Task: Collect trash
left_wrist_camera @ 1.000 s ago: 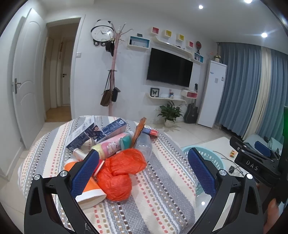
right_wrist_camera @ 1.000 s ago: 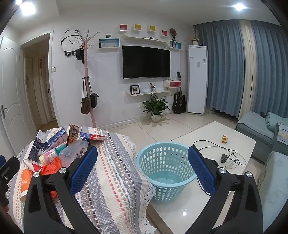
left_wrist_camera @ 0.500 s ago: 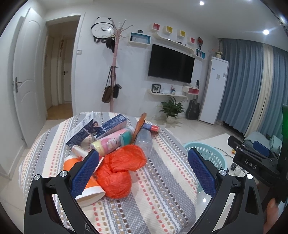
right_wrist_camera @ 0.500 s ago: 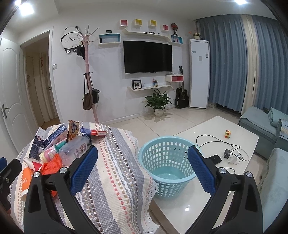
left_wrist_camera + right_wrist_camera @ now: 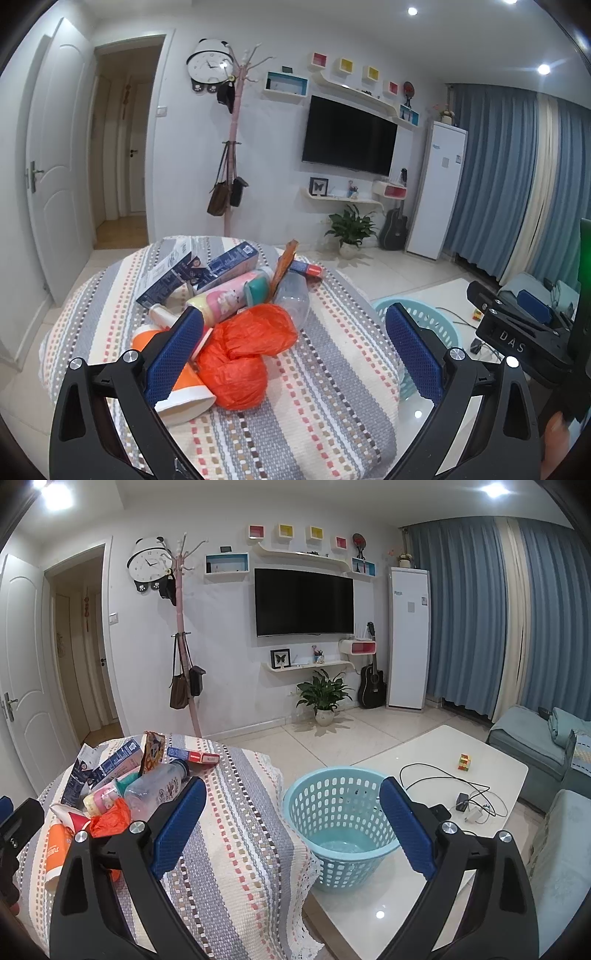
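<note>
Upper centre: television (image 5: pixel 304 603) on the wall, clock (image 5: pixel 147 564) and coat stand (image 5: pixel 184 638) left of it; curtains (image 5: pixel 476 613) far right.

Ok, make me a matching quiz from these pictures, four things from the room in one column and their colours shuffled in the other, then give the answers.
Things:
1. basket
2. crumpled bag
3. guitar
4. coat stand

Colours:
A. pink
B. orange-red
C. light blue
D. black

Pairs: 1-C, 2-B, 3-D, 4-A
</note>
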Demonstrator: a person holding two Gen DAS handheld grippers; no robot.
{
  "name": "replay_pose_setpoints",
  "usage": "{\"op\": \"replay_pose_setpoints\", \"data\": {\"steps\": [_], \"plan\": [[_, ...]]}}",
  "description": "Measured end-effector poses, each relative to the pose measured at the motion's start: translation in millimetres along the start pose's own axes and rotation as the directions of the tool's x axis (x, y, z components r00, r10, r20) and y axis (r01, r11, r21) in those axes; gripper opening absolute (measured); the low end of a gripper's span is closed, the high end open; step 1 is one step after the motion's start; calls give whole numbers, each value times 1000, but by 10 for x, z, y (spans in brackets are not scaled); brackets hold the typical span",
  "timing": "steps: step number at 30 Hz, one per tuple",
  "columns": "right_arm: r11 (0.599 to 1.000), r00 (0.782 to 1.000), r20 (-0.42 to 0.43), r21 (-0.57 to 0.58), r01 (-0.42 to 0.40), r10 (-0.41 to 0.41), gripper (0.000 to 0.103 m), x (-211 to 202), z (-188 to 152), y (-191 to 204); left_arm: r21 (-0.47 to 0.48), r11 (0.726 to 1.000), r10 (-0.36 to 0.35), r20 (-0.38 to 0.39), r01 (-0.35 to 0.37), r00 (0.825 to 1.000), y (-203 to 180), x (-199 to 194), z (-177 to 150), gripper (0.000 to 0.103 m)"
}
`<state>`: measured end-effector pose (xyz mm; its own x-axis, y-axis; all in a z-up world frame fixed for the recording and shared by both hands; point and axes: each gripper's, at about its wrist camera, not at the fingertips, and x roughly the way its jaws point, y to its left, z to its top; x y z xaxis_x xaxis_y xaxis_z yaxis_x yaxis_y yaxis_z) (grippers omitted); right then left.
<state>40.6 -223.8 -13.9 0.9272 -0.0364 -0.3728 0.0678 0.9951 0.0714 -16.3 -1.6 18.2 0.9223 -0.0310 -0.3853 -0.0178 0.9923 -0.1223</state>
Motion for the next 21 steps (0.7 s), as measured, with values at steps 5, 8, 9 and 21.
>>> {"op": "replay_pose_setpoints", "data": {"steps": [5, 8, 9, 21], "plan": [[1000, 1000, -1, -1, -1, 1, 89, 44, -27, 27, -7, 1000, 3, -10, -3, 1000, 35, 47, -15, 95], [1000, 1000, -14, -2, -9, 9, 87, 102, -37, 45, -15, 1000, 2, -22, -3, 1000, 65, 120, -43, 95], [1000, 1000, -14, -4, -7, 7, 87, 113, -40, 53, -19, 1000, 1, -24, -2, 1000, 83, 139, -44, 95], [997, 997, -38, -29, -70, 69, 65, 338, -30, 284, -128, 986, 104, -37, -108, 994, 937, 38, 31, 95]]}}
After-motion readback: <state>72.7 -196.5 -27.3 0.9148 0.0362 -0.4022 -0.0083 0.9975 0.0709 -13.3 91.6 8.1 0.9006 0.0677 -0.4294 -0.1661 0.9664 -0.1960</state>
